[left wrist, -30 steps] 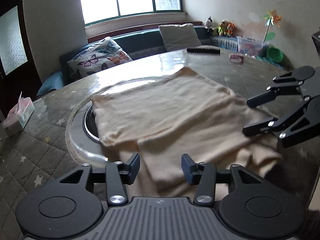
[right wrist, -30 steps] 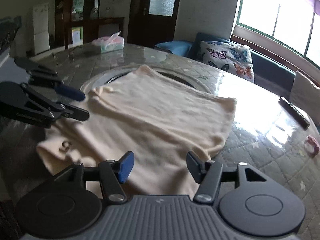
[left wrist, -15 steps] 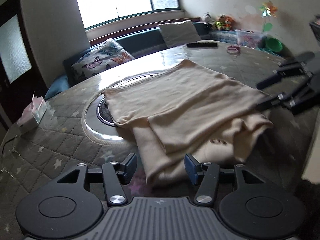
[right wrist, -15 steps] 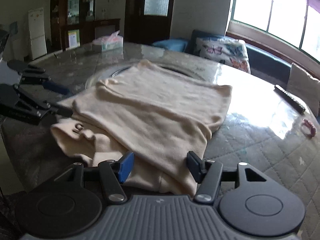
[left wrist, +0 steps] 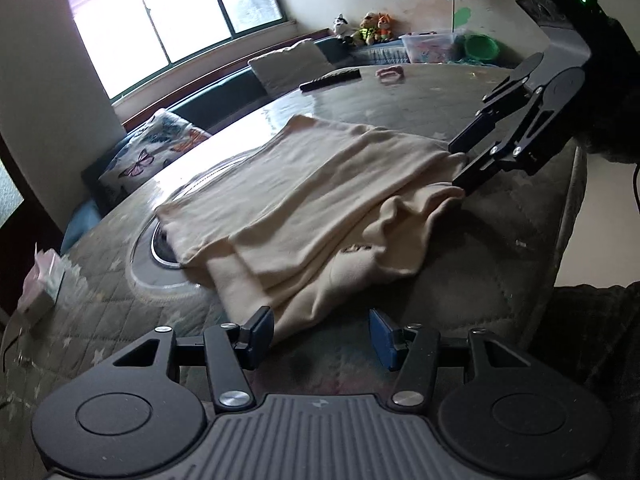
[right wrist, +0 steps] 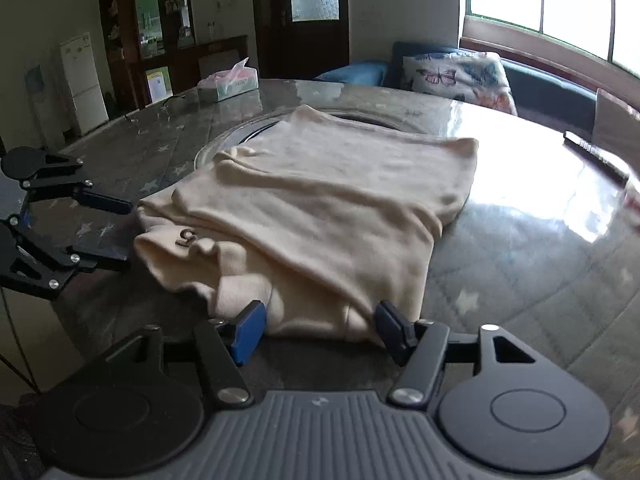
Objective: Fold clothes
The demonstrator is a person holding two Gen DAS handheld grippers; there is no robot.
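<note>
Cream garment (right wrist: 320,200) lies just beyond the gaping right hand-held gripper (right wrist: 320,332).

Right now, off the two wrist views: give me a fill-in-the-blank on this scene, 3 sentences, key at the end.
1. The cream garment lies on a round ____.
2. The left gripper and the right gripper both have their jaws ____, gripping nothing.
3. The cushion on the bench is printed with ____.

Missing words: table; open; butterflies
</note>
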